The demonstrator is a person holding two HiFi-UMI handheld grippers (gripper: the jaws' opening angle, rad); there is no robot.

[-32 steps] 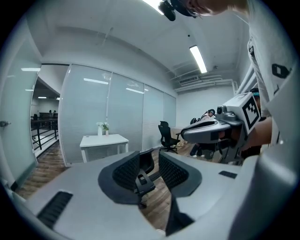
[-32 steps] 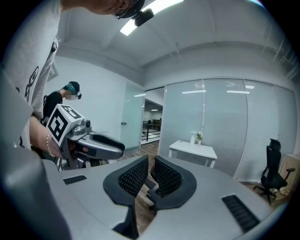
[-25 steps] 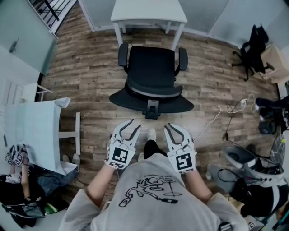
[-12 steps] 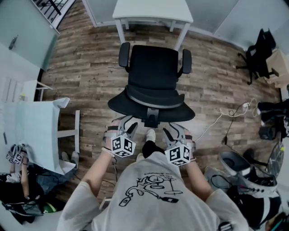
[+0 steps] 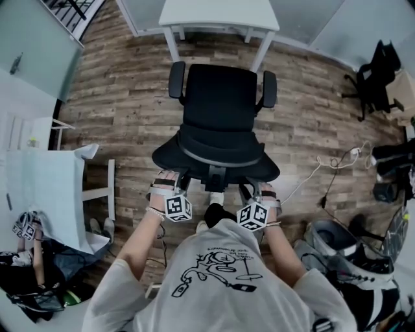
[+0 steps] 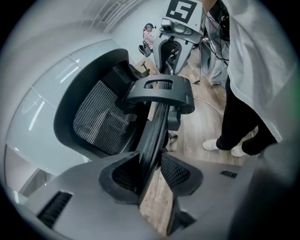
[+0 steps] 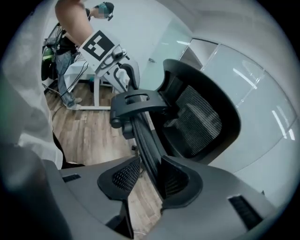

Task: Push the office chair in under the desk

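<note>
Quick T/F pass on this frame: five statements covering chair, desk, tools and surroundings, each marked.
1. The chair already sits under the desk. False: its whole seat shows in front of the desk.
2. The backrest rim runs between the jaws of both the left tool and the right tool. True; the left jaws have just been closing, the right jaws opening.
3. The floor is carpeted. False: it is wood planks.
4. A second dark chair stands at the head view's upper right. True.
5. The person's top is black. False: it is light, with a black drawing.
</note>
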